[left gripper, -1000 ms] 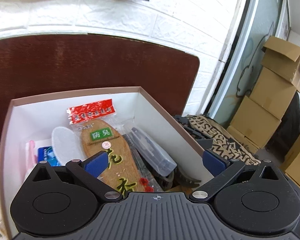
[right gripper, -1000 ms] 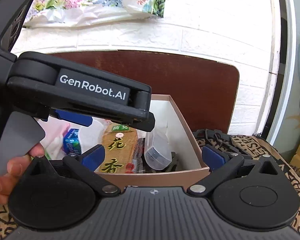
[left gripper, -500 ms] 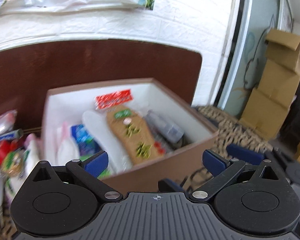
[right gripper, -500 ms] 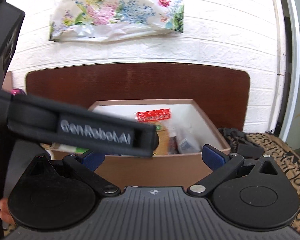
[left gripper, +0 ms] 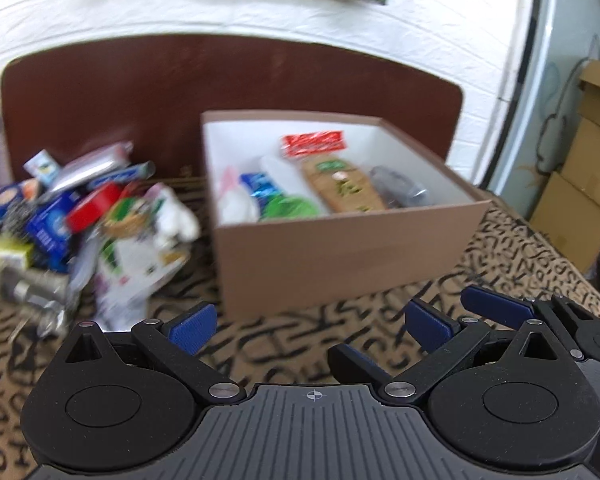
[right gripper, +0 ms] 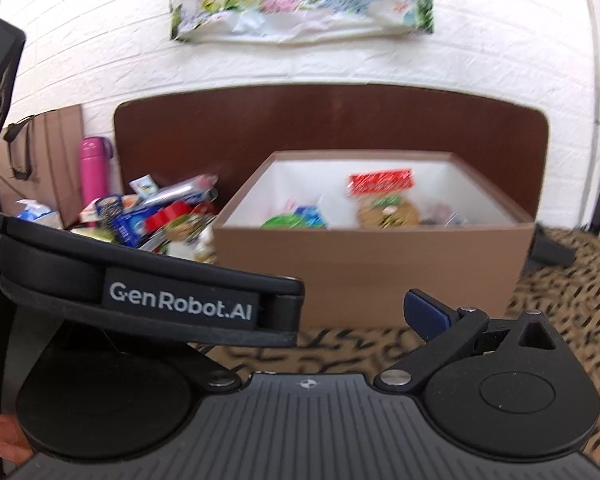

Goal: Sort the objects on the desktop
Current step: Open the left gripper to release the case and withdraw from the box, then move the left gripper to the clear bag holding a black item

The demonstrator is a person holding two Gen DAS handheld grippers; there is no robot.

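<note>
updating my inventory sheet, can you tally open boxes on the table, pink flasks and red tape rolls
open box: 1
pink flask: 1
red tape roll: 1
total: 3

The box (left gripper: pixel 340 256) stands on the patterned counter (left gripper: pixel 512 256), with the headboard (left gripper: pixel 220 80) behind it. A pile of loose items (left gripper: pixel 96 216) lies on the counter just left of the box. Inside the box, the insole packet (left gripper: pixel 340 188) lies right of centre, with the clear case (left gripper: pixel 400 190) to its right and the small pouch (left gripper: pixel 262 188) to its left. Cardboard cartons (left gripper: pixel 580 184) stack beyond the counter at right.
</note>
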